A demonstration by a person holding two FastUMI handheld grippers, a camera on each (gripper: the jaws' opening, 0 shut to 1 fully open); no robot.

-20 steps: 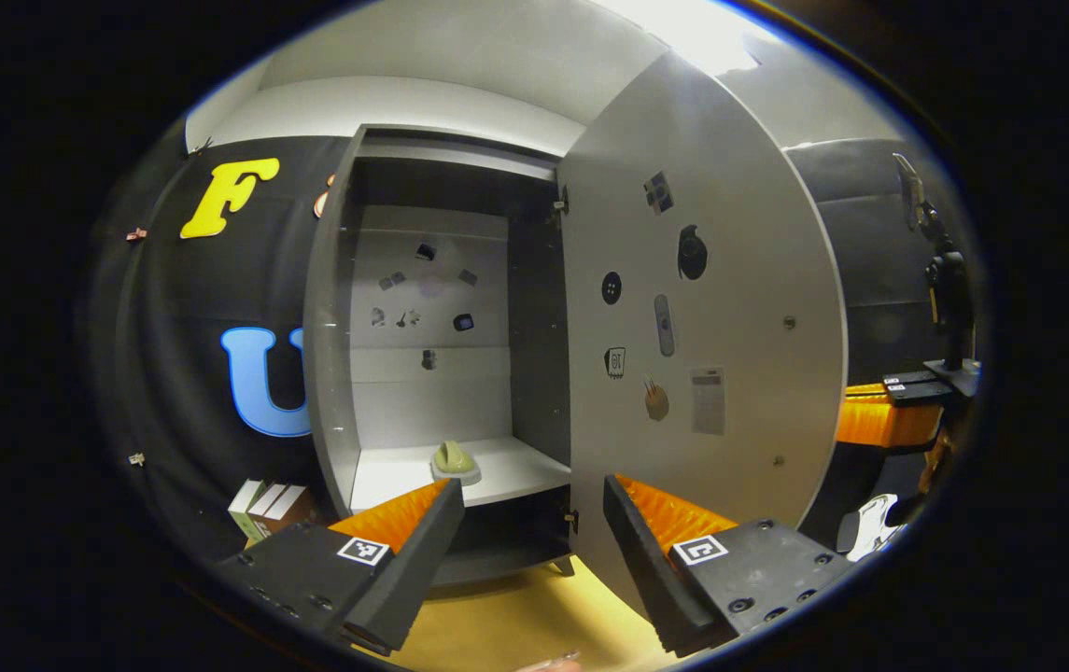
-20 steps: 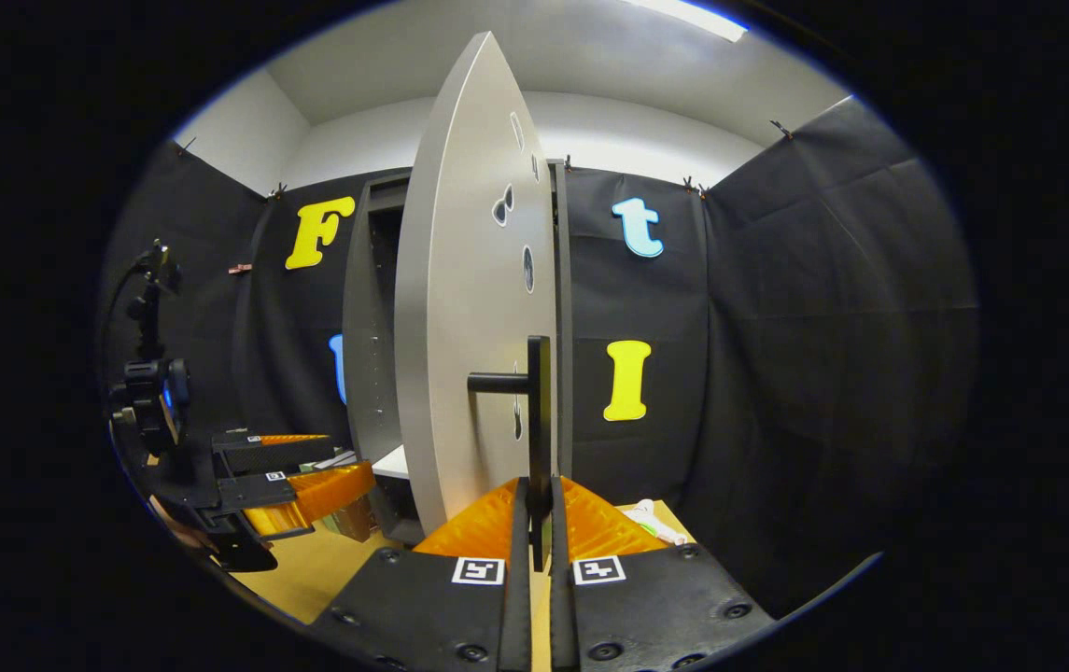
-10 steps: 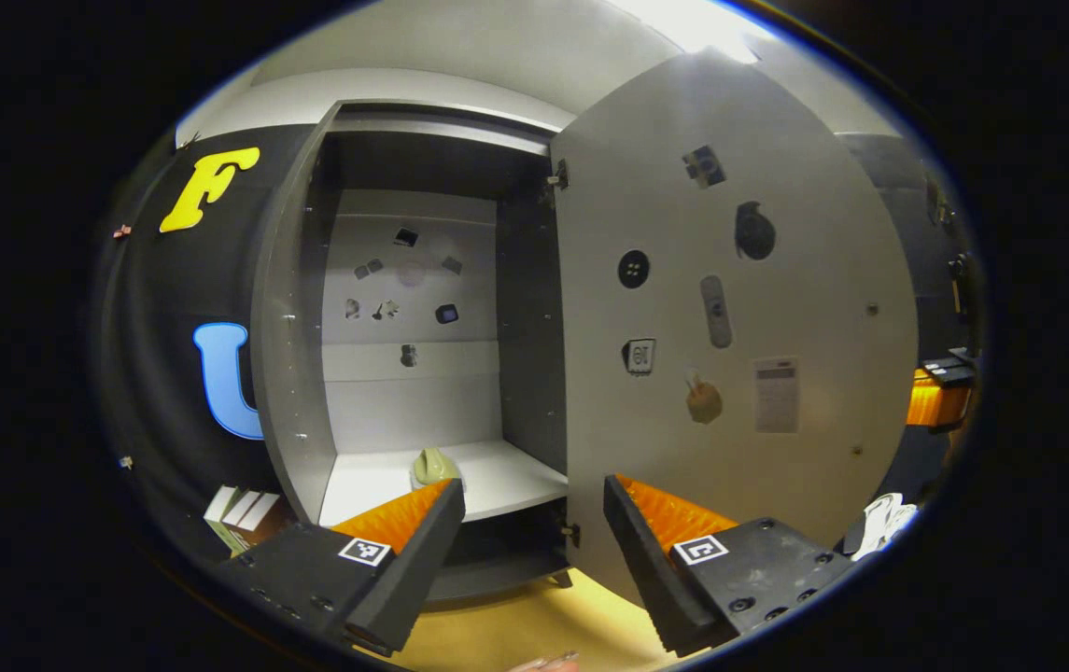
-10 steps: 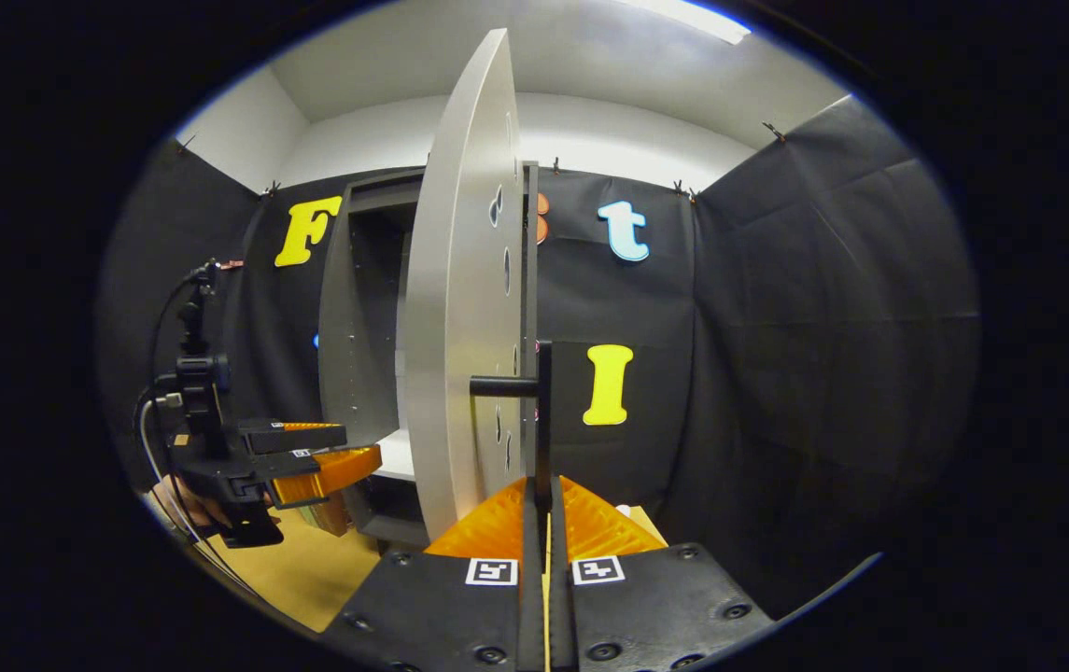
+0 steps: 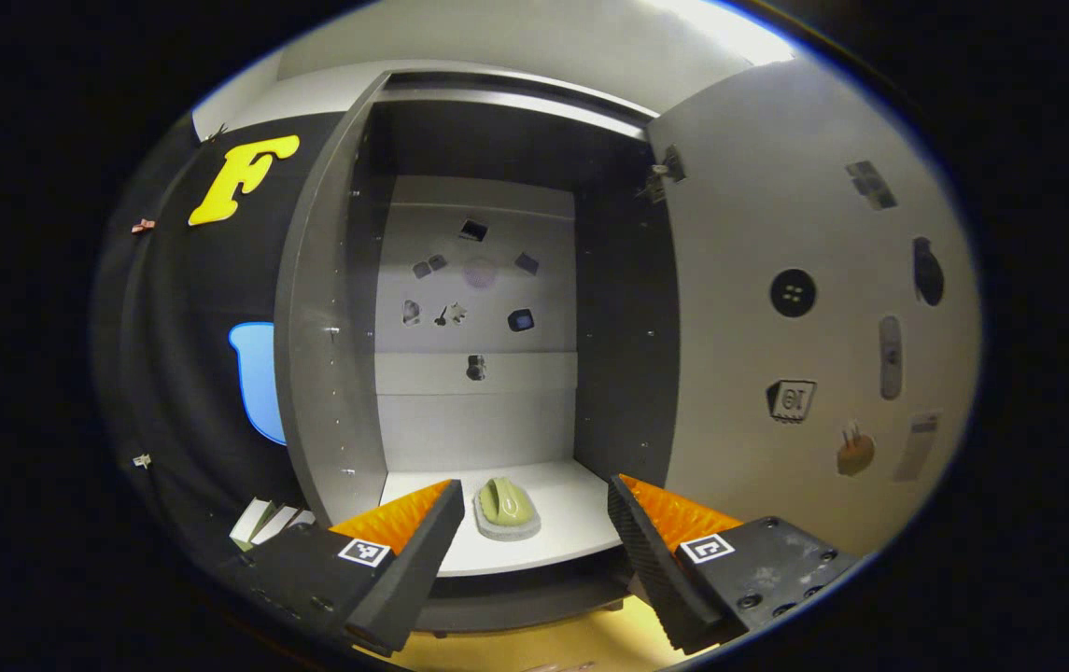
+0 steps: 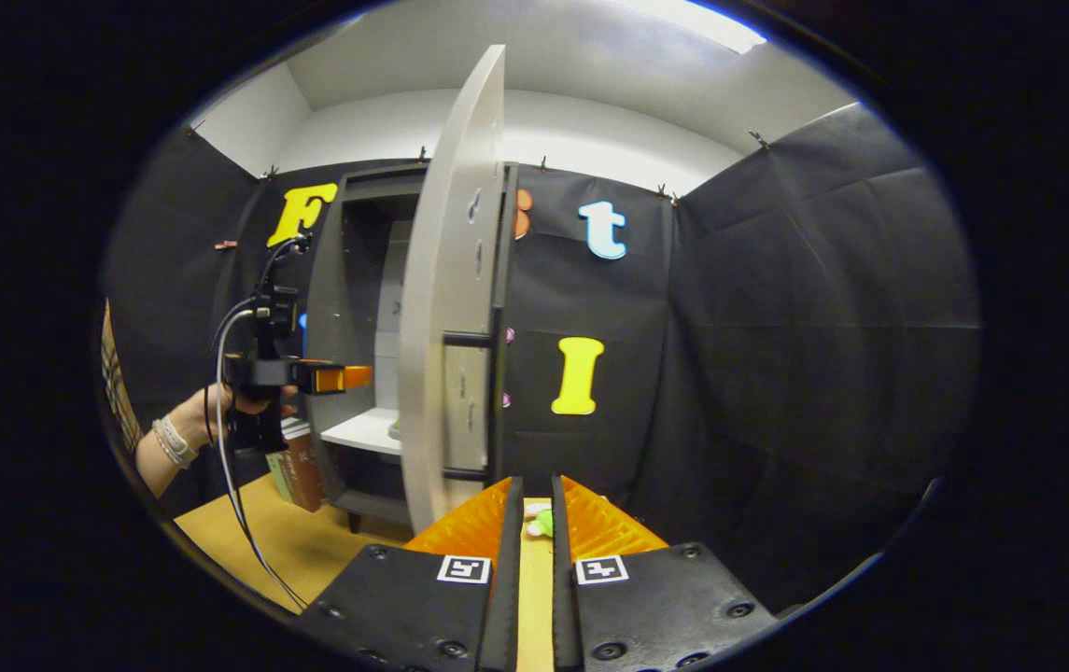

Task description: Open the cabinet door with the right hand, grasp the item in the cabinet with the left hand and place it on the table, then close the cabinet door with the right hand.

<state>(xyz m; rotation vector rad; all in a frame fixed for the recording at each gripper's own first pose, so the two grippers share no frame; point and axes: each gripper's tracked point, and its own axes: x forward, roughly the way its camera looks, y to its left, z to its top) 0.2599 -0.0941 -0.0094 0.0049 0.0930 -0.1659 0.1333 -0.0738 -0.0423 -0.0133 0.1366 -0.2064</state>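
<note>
While door (image 5: 805, 308) gapes, one item (image 5: 507, 507), two books (image 5: 263, 523)

Booth w/ black cloth walls (image 6: 805, 308), pinned w/ small clips along the top edge. Above the cloth, plain white wall (image 6: 590, 140) & white ceiling (image 6: 534, 56); bright ceiling light (image 6: 711, 23) at top right in right gripper view, glare at top of left gripper view too. Desk (image 6: 245, 523) is light wood, yellowish. Few books (image 5: 263, 523) stand upright on desk just left of the cabinet, against the cloth; seen again in right gripper view, brown & green spines. Cloth is creased, w/ a seam at the right corner.
</note>
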